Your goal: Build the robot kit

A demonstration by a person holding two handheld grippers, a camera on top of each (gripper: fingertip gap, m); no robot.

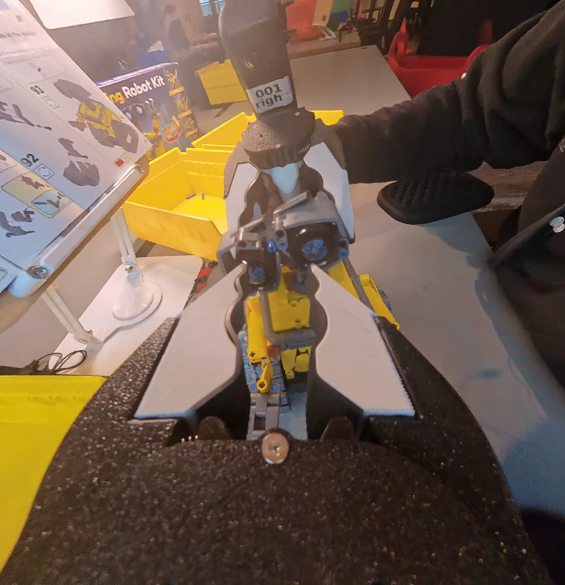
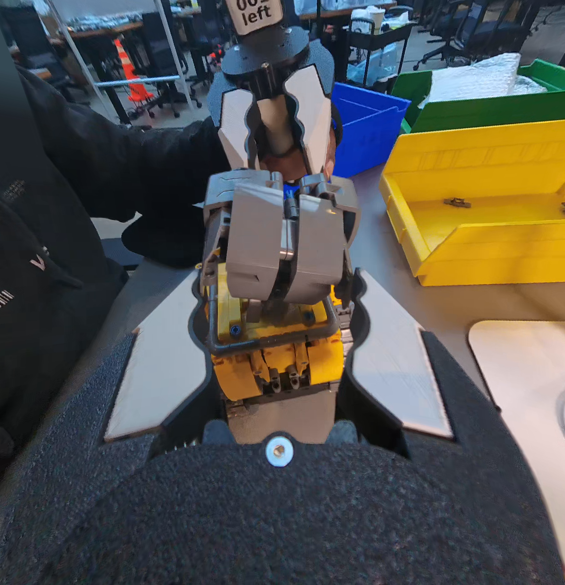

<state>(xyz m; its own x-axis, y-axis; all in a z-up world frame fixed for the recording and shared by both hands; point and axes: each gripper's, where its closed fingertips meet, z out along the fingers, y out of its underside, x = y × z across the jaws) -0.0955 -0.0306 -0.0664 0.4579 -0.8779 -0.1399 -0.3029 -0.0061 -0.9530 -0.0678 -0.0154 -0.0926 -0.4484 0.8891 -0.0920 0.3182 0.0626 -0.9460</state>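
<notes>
A yellow and grey brick-built robot model (image 1: 294,307) stands on the grey table (image 1: 433,300) between the two grippers, which face each other. My left gripper (image 1: 278,272) has its fingers closed on the model's face, beside the black eye blocks with blue pins. In the right wrist view, the left gripper (image 2: 281,171) meets the top of the grey head (image 2: 259,240). My right gripper (image 2: 276,281) grips the model's yellow body (image 2: 275,357) from behind, a finger pressed on each side. The right gripper also shows in the left wrist view (image 1: 290,215), behind the head.
An instruction booklet (image 1: 53,126) leans on a white stand (image 1: 135,300) at left. Yellow bins (image 1: 180,209) and a kit box (image 1: 148,104) lie beyond. Yellow (image 2: 480,215), blue (image 2: 366,126) and green (image 2: 496,104) bins stand to the right. A person's black sleeve (image 1: 433,142) reaches in. The tips of one gripper are about 5 cm away from the tips of the other.
</notes>
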